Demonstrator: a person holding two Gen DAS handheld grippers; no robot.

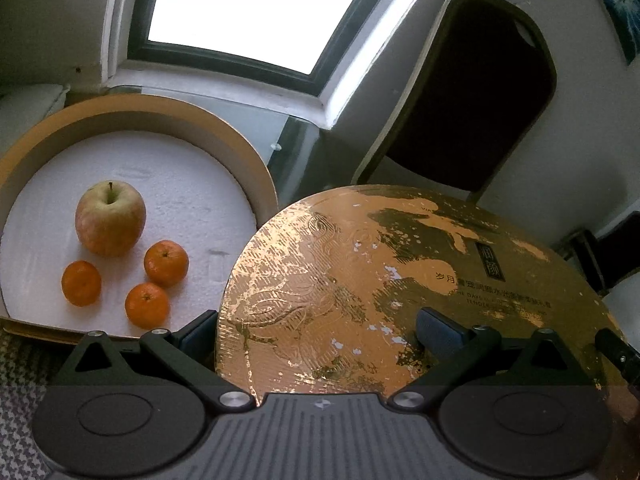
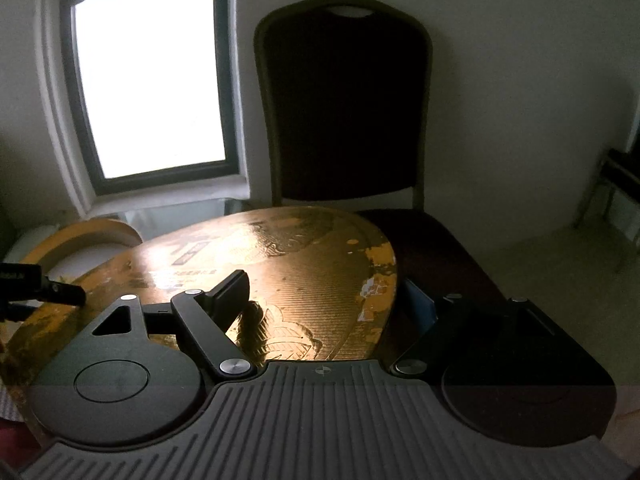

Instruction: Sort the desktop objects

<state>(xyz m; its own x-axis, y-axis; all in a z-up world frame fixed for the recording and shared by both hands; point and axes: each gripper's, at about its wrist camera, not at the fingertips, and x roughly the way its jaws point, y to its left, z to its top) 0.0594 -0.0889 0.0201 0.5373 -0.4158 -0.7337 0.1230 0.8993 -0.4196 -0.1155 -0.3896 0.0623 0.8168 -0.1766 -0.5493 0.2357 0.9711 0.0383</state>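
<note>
Lid gripped by both tools shows "THE DAYS" and "TENDER".

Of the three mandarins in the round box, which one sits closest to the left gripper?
The lowest mandarin, nearest the left gripper. The other two mandarins lie farther back, flanking it below the apple.

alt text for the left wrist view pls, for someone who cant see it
The left gripper straddles the edge of a round gold lid, one finger over it and one under. To the left, an open round box with a white foam floor holds an apple and three tangerines. A window and dark chair stand behind.
</note>
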